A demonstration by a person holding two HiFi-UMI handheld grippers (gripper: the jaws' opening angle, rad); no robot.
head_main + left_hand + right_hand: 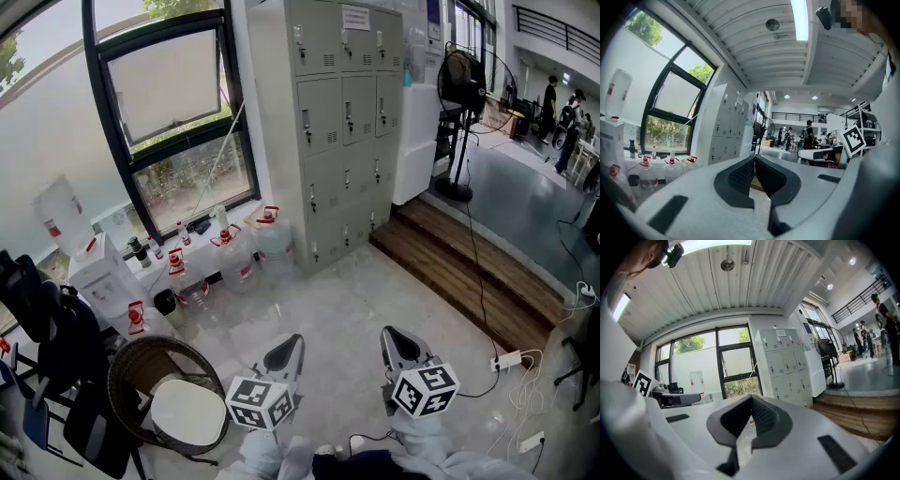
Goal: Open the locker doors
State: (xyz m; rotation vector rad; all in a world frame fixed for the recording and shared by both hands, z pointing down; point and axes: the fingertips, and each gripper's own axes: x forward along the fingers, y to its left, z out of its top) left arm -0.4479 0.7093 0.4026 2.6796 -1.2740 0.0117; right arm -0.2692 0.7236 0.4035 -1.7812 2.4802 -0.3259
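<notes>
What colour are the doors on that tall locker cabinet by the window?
Light grey, on the tall metal locker cabinet; clearest in the head view.

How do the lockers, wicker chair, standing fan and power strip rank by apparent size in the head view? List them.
1. Lockers
2. Wicker chair, though nearness to the camera inflates it
3. Standing fan
4. Power strip

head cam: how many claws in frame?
2. Left claw low, left of centre; right claw low, right of centre. Both shut, empty, apart from each other and well short of the lockers. No sign of any hidden.
</notes>
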